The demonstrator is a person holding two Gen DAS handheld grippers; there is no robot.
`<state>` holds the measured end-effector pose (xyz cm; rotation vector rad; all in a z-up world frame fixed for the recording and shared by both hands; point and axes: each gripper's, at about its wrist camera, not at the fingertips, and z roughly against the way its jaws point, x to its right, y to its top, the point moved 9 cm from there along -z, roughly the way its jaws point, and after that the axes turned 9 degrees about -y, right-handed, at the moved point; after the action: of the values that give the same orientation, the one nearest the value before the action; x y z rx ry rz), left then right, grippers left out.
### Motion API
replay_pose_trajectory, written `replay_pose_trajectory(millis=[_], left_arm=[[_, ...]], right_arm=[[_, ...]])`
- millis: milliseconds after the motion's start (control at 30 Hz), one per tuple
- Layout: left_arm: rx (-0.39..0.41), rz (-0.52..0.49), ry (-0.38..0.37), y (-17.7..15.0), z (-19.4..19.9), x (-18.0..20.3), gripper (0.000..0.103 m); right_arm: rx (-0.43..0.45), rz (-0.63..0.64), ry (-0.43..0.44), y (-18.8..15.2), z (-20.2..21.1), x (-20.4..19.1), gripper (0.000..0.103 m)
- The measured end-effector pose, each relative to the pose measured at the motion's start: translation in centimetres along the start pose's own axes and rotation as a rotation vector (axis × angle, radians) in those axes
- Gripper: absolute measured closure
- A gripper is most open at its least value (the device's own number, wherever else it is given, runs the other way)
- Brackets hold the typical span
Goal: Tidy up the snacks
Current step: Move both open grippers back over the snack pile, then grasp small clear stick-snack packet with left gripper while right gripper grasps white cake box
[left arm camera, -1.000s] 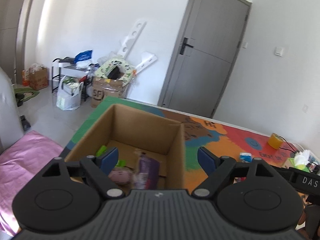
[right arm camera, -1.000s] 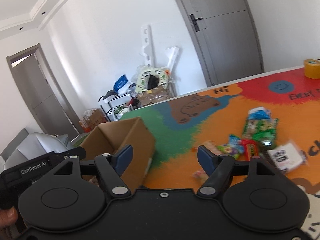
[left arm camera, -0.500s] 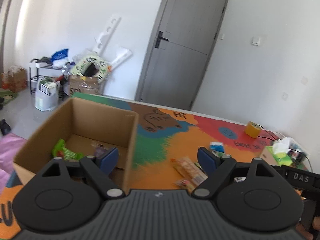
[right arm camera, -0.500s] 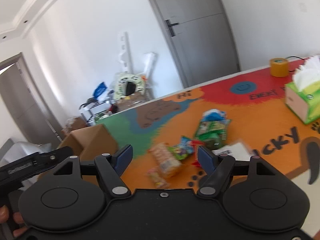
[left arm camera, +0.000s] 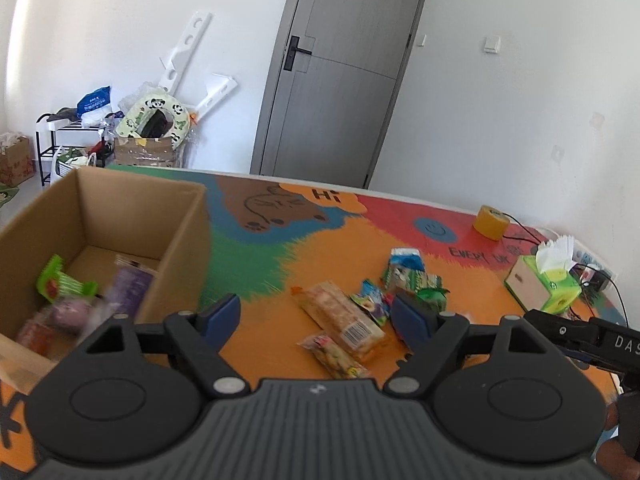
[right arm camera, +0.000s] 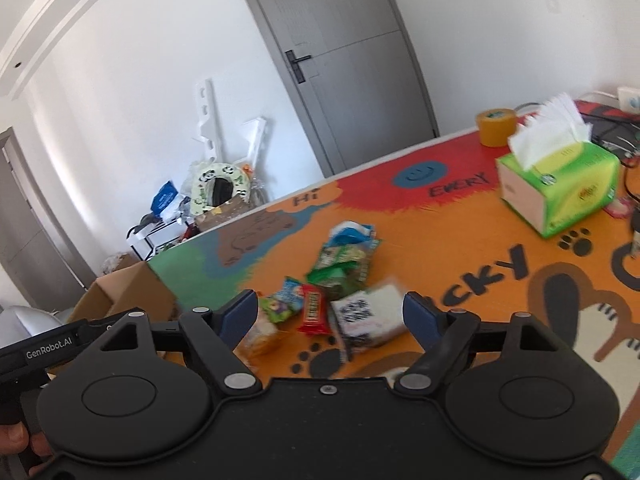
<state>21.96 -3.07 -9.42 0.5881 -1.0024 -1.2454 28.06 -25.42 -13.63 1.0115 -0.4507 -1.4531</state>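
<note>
An open cardboard box (left arm camera: 176,216) stands at the left of the colourful table and holds several snacks, among them a green packet (left arm camera: 60,282) and a purple packet (left arm camera: 128,290). Loose snacks lie in a pile at mid table: a long biscuit pack (left arm camera: 340,316), a small clear candy pack (left arm camera: 334,356), a red bar (right arm camera: 314,314), green packets (right arm camera: 344,264) and a white packet (right arm camera: 366,316). My left gripper (left arm camera: 316,316) is open and empty above the biscuit pack. My right gripper (right arm camera: 330,314) is open and empty above the pile. The box also shows in the right wrist view (right arm camera: 128,292).
A green tissue box (right arm camera: 560,188) and a yellow tape roll (right arm camera: 496,126) stand at the table's far right, with cables behind. A grey door (left arm camera: 340,68) and floor clutter with boxes and a rack (left arm camera: 120,136) lie beyond the table.
Both grippers have swung right, from over the box towards the snack pile. Both stay open and empty.
</note>
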Motion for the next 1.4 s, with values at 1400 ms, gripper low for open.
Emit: replay_pose_trajectory(millis=[1400], left_arm=[[-0.162,-0.039,0.129,-5.7,-7.4,0.2,0.048]], right_arm=[[-0.085,0.030,0.016,-2.7,-5.6,2.2,0.023]])
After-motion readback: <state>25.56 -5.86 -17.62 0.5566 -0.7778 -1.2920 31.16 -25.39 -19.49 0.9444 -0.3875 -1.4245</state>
